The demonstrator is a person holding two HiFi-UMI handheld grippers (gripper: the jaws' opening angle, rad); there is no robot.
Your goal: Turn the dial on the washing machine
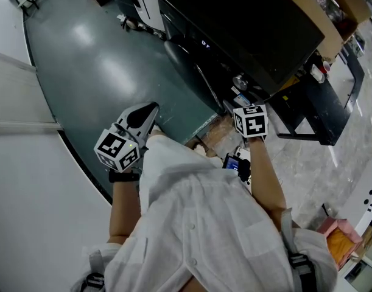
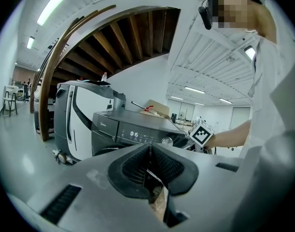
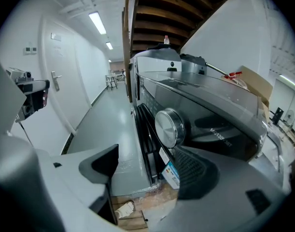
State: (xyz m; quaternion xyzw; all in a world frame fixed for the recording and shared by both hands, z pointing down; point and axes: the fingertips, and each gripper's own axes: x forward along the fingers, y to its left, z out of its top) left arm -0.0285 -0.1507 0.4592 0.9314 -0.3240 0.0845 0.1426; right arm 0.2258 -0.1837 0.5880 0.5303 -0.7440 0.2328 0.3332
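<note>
dial: one, a round silver knob on the washer's front panel, near the end of the panel closest to the right gripper

washer: one, dark, with one lit display on the same panel, beside the dial

right gripper: close up to the washer's front, its two jaws spread wide. only the washer's lower front and the ground show between them. the dial stands just past the tip of one jaw and is not gripped, and whether that jaw touches it cannot be told

left gripper: its two jaws are pressed together with nothing held. it is well apart from the washer, over the green floor, and points towards the washer's front corner

one white machine stands right beside the washer, on the side away from the dial, with one small bottle on its top

one cardboard box lies on top of the washer, towards its back
</note>
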